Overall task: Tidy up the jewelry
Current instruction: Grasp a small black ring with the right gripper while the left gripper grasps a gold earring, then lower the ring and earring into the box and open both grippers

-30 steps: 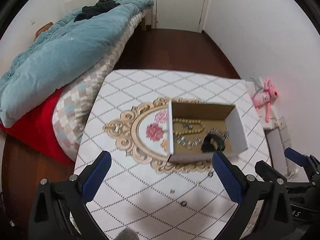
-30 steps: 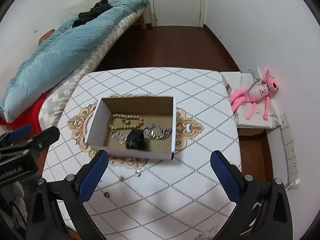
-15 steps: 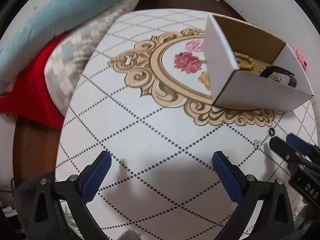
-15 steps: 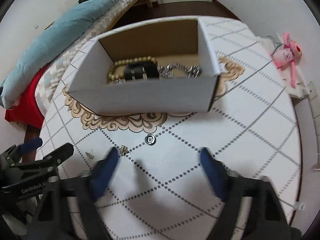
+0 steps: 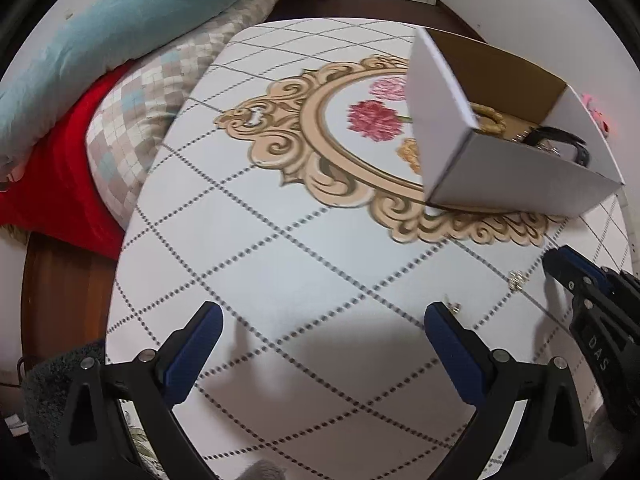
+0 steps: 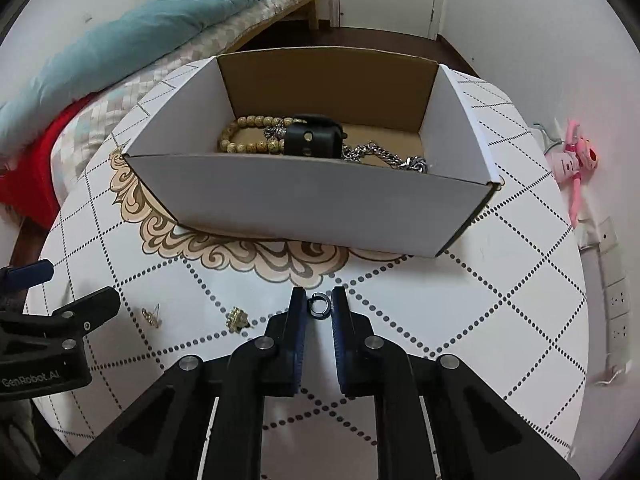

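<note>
Down low, right hand-held gripper [image 6: 319,303] clenched on small hoop earring [image 6: 319,305], gap seemingly upward; left hand-held gripper [image 5: 322,330] released.

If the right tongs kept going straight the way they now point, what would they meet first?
The right tongs already flank the small dark ring on the table. Beyond it, the near wall of the cardboard box likely comes next.
</note>
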The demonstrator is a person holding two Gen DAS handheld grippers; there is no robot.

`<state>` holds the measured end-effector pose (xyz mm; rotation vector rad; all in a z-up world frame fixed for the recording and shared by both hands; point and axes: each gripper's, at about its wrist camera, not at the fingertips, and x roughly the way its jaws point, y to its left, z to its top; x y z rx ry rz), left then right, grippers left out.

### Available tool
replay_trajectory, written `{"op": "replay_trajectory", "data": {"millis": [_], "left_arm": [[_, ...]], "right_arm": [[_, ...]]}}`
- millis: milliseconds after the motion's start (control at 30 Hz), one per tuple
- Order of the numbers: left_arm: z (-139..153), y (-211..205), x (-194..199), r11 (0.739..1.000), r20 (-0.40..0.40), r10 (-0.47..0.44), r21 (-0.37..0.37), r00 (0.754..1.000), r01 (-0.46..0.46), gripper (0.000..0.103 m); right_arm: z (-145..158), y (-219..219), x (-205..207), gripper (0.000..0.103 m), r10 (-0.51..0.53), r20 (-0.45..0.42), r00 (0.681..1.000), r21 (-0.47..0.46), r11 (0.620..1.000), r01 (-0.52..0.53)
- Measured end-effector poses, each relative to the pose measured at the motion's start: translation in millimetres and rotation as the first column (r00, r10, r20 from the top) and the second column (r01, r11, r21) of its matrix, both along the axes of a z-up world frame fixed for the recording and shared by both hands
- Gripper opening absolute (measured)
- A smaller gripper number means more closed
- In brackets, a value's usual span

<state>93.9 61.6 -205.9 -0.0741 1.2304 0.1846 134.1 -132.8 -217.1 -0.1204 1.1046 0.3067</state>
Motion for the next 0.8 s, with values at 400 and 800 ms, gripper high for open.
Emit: {"op": "replay_trajectory", "data": {"millis": [400,800], "left_arm": [[0,-51,-3,0.996,0.030,-0.082,-0.036,0.996,0.083,0.082],[-1,-71,-5,0.988,0.065,-0.153,-0.020,0.986,0.154,0.006]], "right_arm": [[16,-52,-17,0.013,-0.141,-0.017,0.990,0.081,0.987,0.141],[12,-61,-19,0.013,-0.165,-0.028,0.986,0.084,0.982,0.167]]}}
